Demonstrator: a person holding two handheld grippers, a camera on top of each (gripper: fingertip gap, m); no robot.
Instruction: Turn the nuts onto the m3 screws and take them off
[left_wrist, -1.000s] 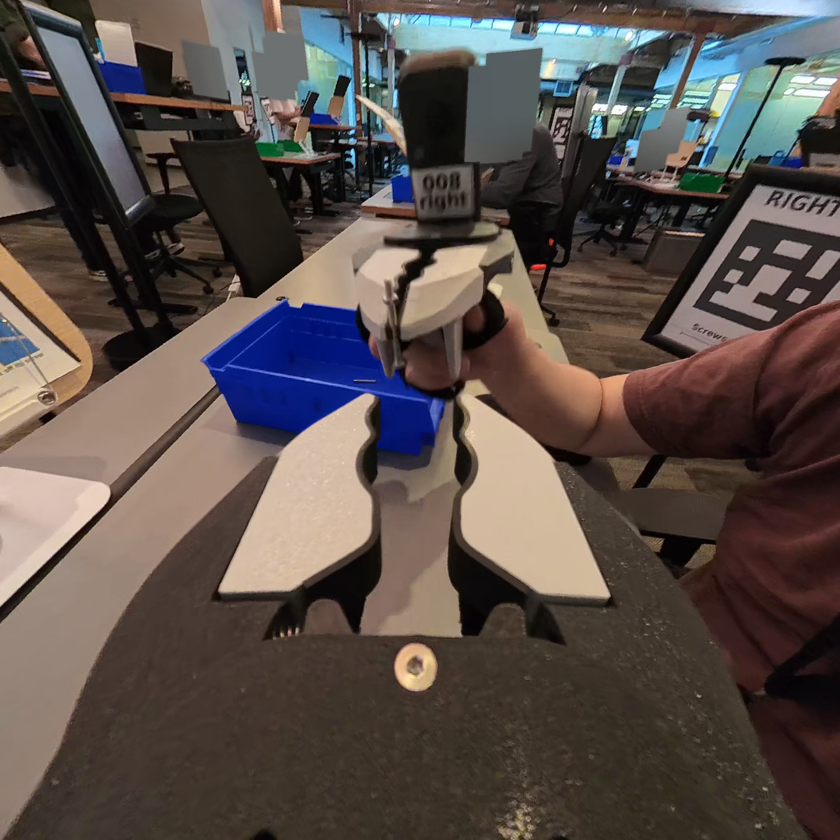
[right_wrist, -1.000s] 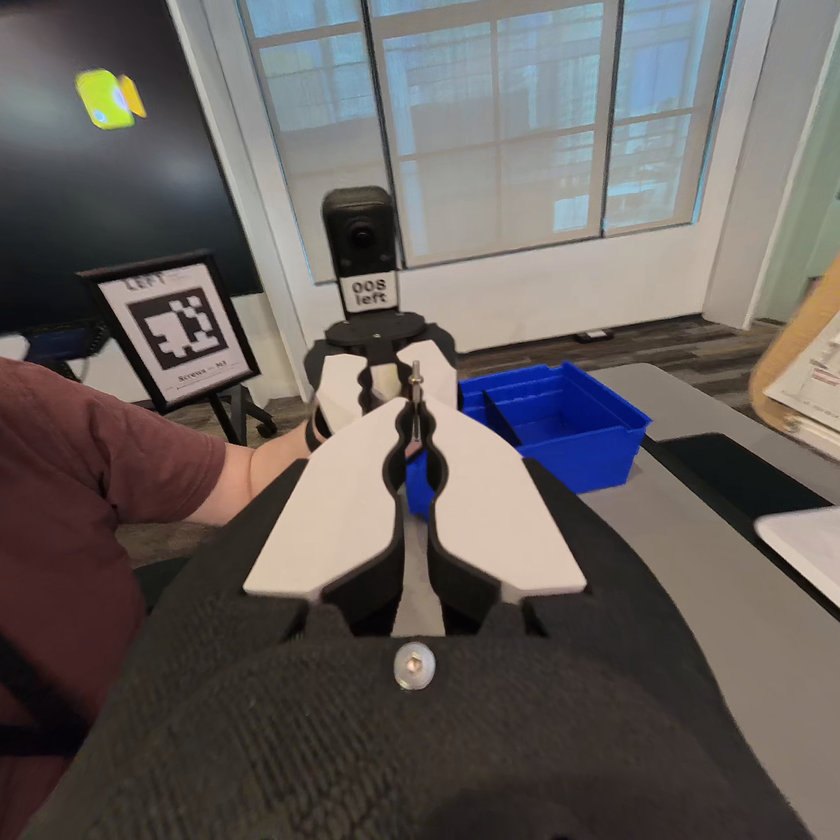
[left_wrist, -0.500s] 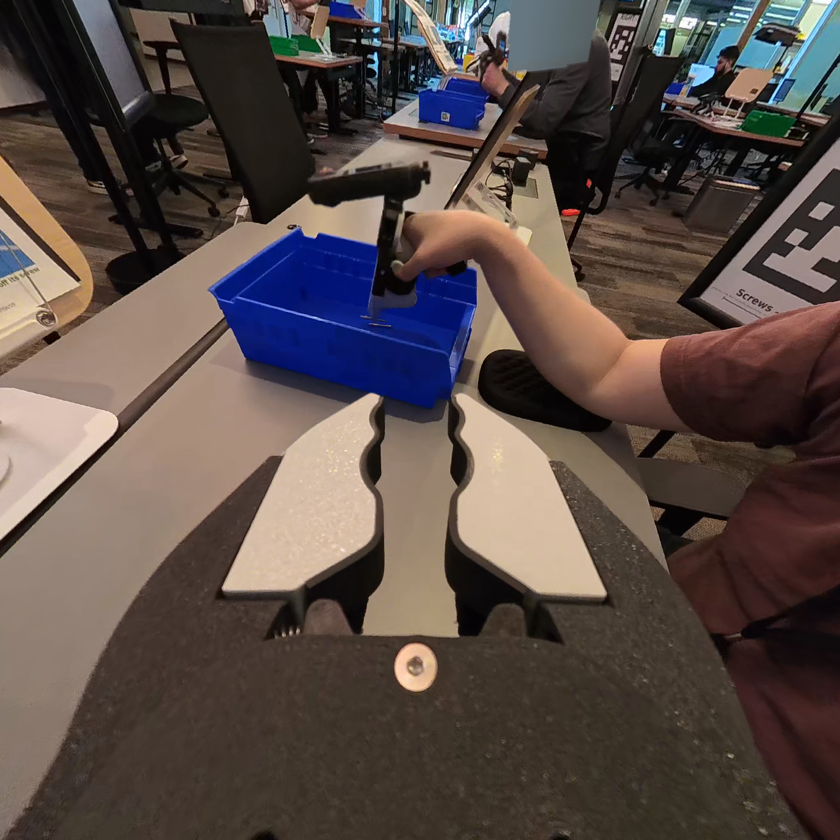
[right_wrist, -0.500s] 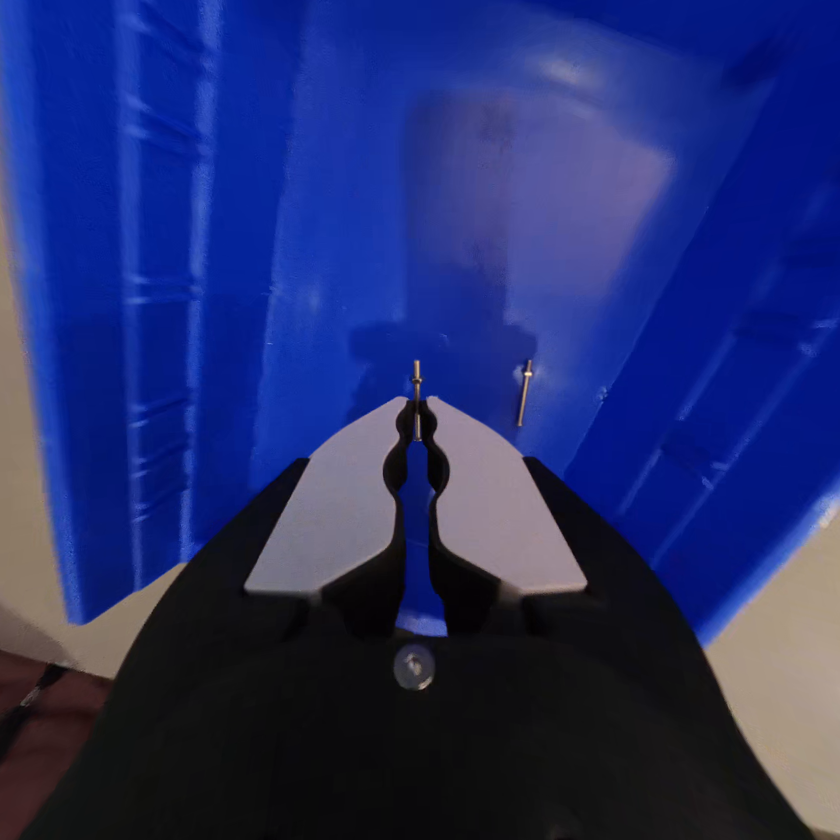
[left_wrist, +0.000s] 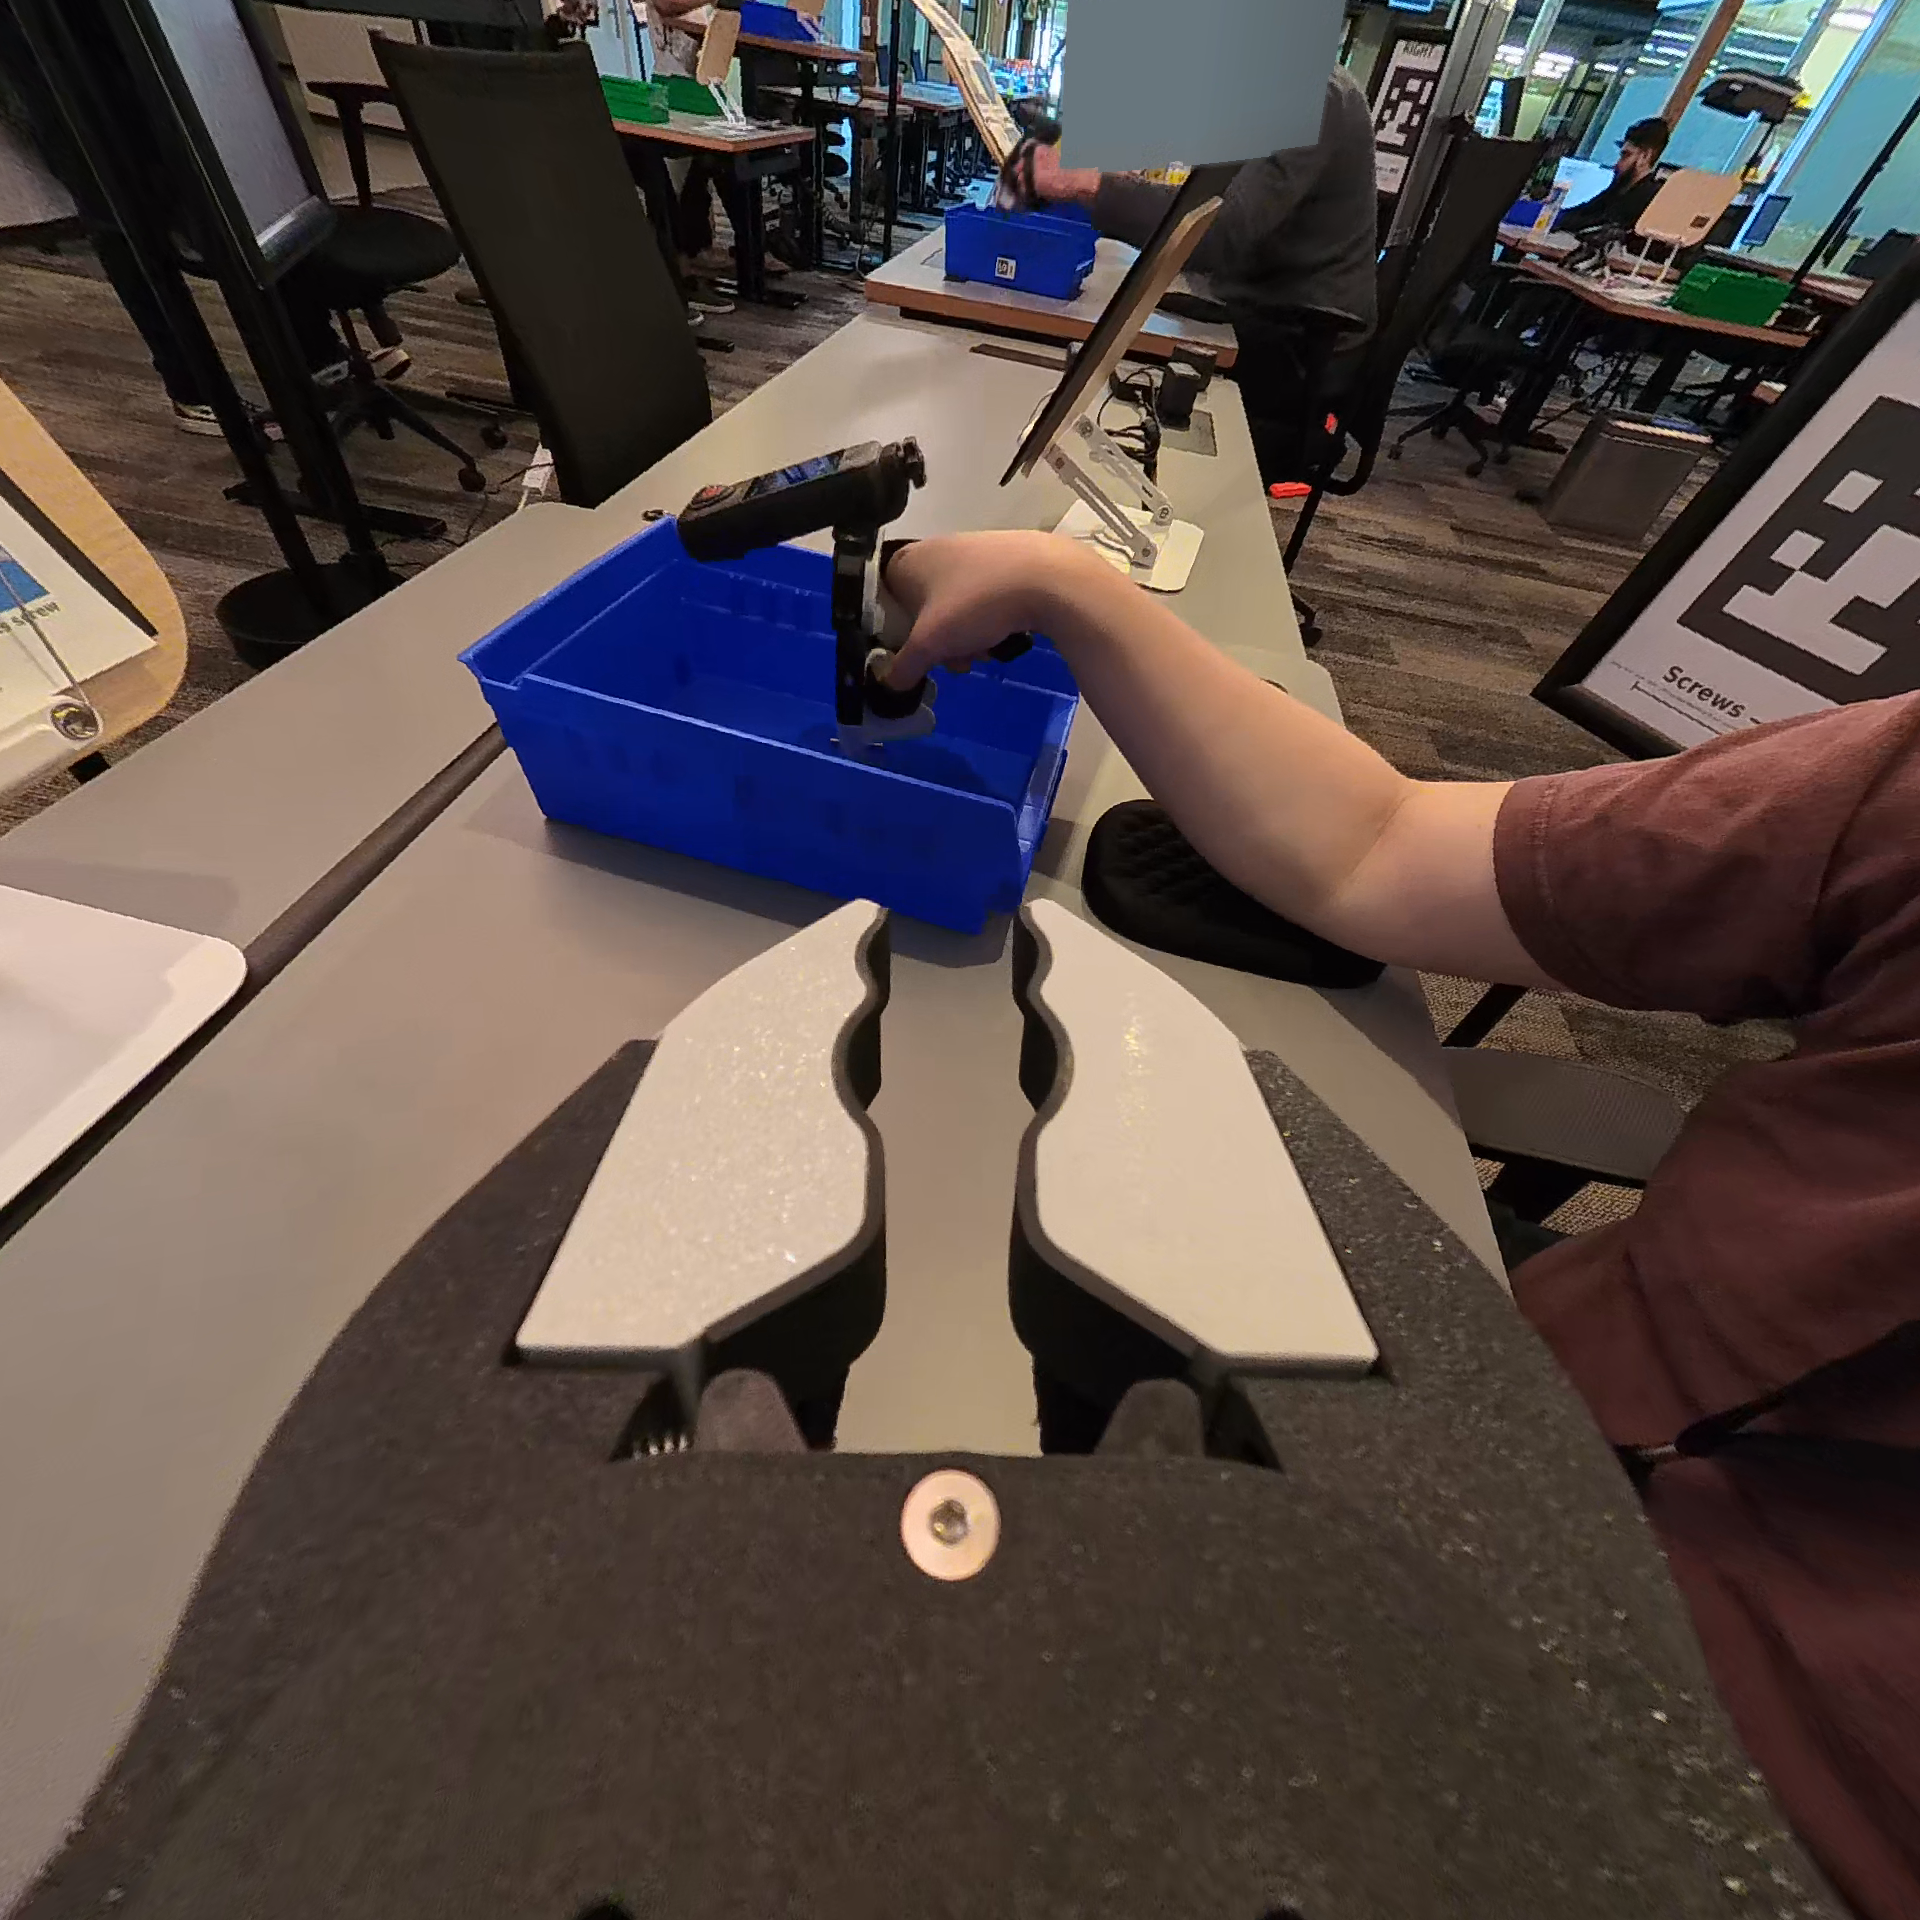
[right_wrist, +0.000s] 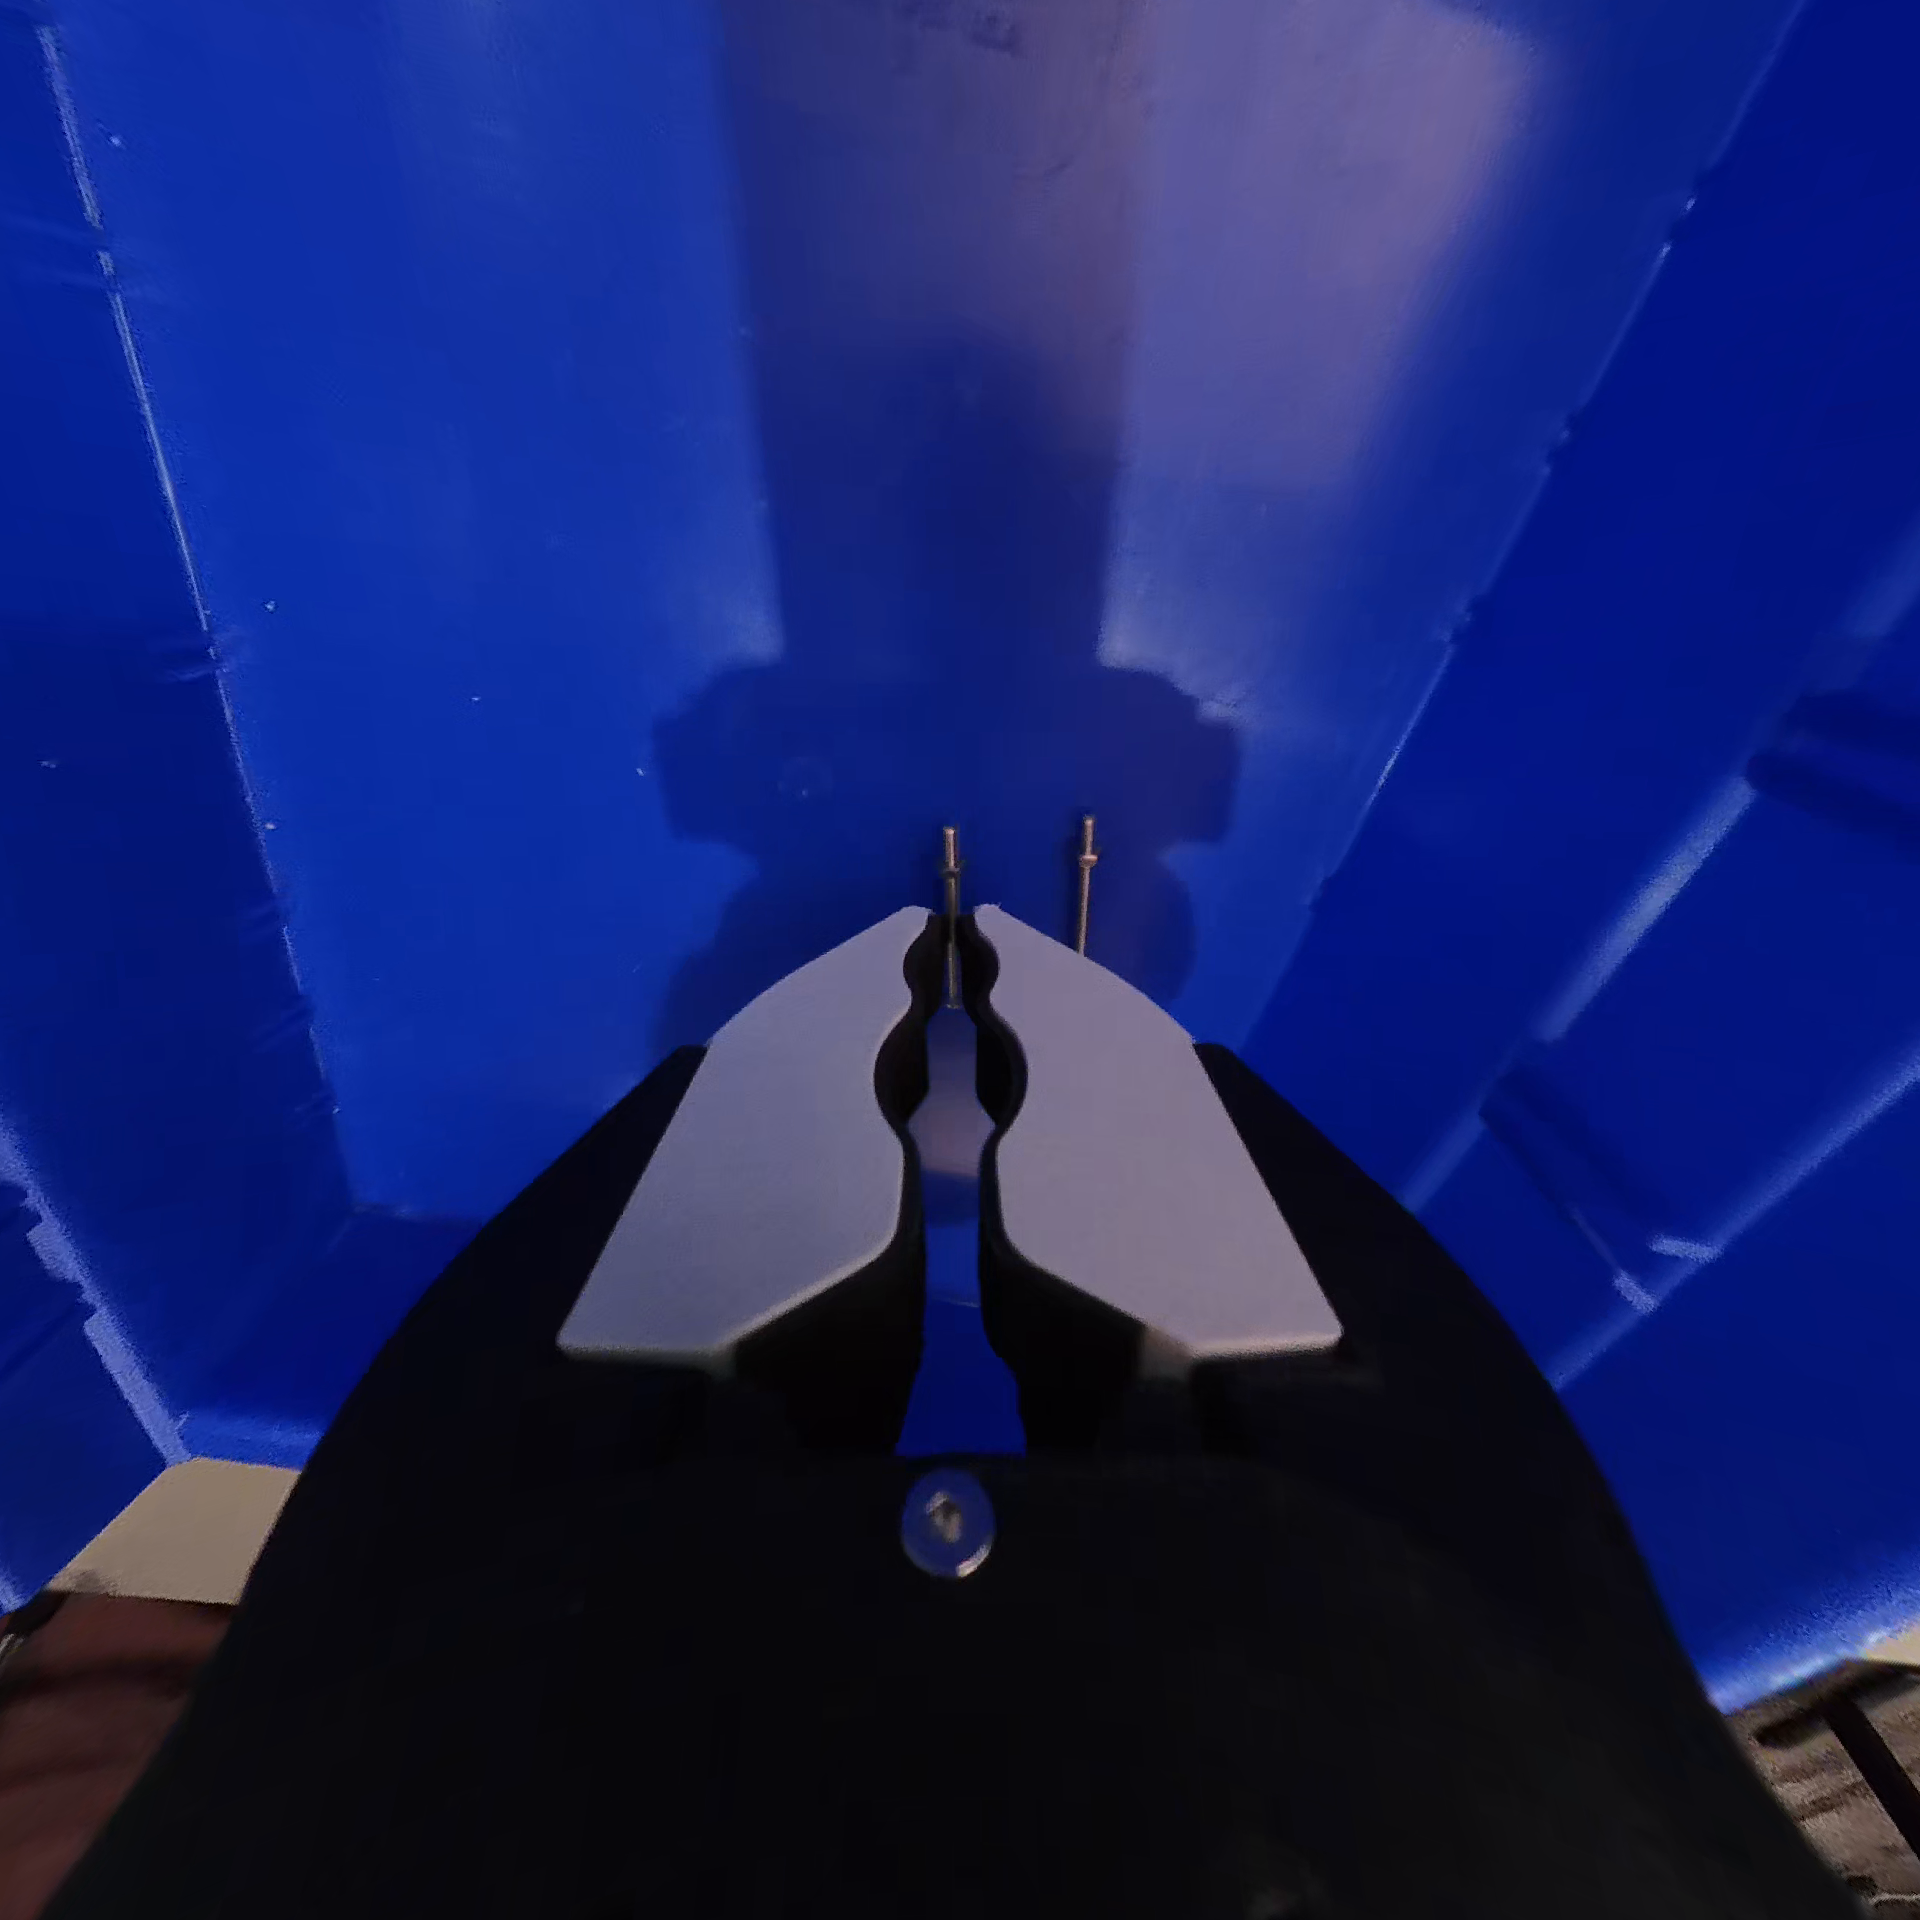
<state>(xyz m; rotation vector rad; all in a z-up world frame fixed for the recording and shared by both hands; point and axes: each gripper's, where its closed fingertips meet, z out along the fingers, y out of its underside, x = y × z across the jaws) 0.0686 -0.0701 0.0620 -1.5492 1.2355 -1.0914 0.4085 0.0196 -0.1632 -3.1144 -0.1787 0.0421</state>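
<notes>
- Two screws show in the right wrist view, both inside the blue bin (right_wrist: 436, 623): one screw (right_wrist: 950, 883) pinched between the tips of the right tool (right_wrist: 950, 914), a small nut (right_wrist: 951, 868) threaded near its far end, and a second screw (right_wrist: 1085, 883) with its own nut lying on the bin floor just beside the right fingertip.
- Right tool (left_wrist: 868, 743) points straight down into the bin, its tips closed on the held screw; a person's hand (left_wrist: 966, 608) grips its handle.
- Left tool (left_wrist: 948, 925) hangs above the grey table (left_wrist: 343, 997), nearer than the bin, its fingers (left_wrist: 748, 1143) apart with nothing between them.
- Bin (left_wrist: 665, 748) sits on the table, a black padded rest (left_wrist: 1195, 904) just beside it at the table's right edge.
</notes>
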